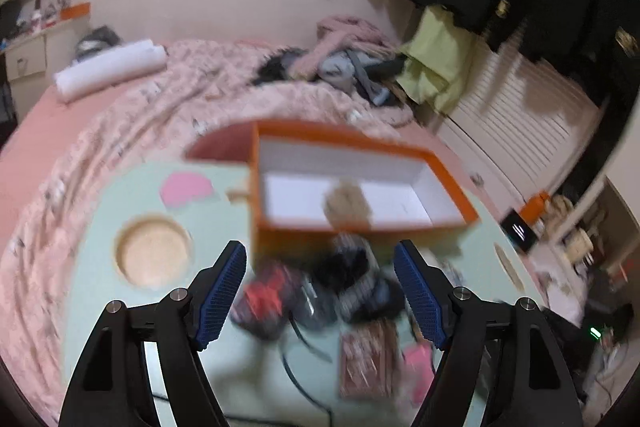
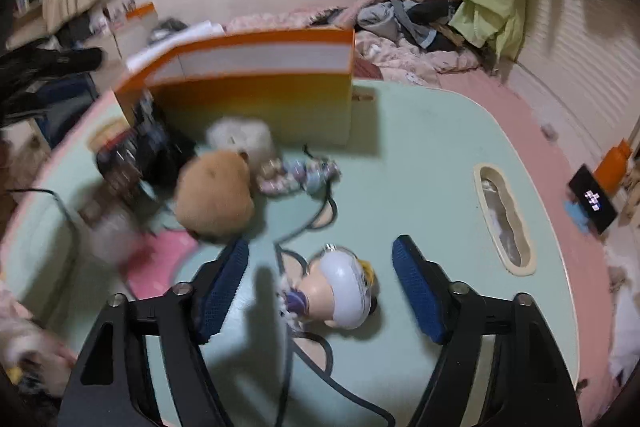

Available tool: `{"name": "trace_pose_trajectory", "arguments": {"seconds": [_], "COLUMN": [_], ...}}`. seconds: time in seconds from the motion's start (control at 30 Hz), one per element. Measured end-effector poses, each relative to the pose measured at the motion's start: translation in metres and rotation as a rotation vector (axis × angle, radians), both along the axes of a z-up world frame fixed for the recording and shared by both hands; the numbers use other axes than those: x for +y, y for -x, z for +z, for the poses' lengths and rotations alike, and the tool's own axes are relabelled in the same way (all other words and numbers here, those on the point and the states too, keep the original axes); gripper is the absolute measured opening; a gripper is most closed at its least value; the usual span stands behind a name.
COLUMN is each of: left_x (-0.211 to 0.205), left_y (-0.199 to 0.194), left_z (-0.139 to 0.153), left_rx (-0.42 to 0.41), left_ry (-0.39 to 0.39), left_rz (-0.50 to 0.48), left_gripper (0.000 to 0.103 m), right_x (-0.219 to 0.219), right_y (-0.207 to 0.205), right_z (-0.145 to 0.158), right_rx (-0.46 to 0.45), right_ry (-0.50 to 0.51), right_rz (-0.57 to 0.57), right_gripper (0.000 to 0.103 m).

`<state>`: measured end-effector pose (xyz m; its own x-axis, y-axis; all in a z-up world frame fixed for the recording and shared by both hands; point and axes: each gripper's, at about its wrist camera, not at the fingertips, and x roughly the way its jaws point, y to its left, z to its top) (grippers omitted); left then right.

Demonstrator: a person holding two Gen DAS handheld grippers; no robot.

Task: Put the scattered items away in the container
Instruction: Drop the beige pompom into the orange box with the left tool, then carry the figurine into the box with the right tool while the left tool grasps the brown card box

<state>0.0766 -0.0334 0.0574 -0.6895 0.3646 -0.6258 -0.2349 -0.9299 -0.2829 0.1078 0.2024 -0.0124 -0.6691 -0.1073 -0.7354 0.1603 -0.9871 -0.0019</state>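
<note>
1. Hovering my right gripper (image 2: 320, 287) over the figurine (image 2: 344, 291), I have the jaws released, one pad either side, neither touching it.
2. It lies on the mint bench (image 2: 420, 155), its long axis slanting toward the left pad; the round white head sits nearer the right pad.
3. My left gripper (image 1: 320, 291) is also released, empty, above a blurred dark heap of items (image 1: 320, 287).
4. Beyond the heap stands the orange box (image 1: 360, 187), holding one tan item.
5. My right hand seems nearer the figurine, so I judge it takes this grasp.
</note>
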Motion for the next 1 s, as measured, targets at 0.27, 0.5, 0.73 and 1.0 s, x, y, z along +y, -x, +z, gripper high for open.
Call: {"name": "trace_pose_trajectory", "arguments": {"seconds": [0.27, 0.5, 0.73, 1.0], "left_x": [0.022, 0.026, 0.031, 0.027], "left_y": [-0.022, -0.022, -0.022, -0.022], "left_z": [-0.046, -0.056, -0.057, -0.057], "left_rx": [-0.096, -0.12, -0.107, -0.107], "left_ry": [0.046, 0.042, 0.069, 0.044], "left_rz": [0.016, 0.01, -0.001, 0.012], "left_gripper": [0.076, 0.074, 0.039, 0.039], "right_x": [0.004, 0.001, -0.019, -0.044], "right_y": [-0.006, 0.004, 0.046, 0.101], "right_z": [-0.007, 0.041, 0.091, 0.089], "right_rx": [0.061, 0.212, 0.354, 0.299], "right_ry": [0.043, 0.116, 0.167, 0.164], "right_rz": [0.006, 0.032, 0.073, 0.04], "right_gripper": [0.042, 0.042, 0.042, 0.05]}}
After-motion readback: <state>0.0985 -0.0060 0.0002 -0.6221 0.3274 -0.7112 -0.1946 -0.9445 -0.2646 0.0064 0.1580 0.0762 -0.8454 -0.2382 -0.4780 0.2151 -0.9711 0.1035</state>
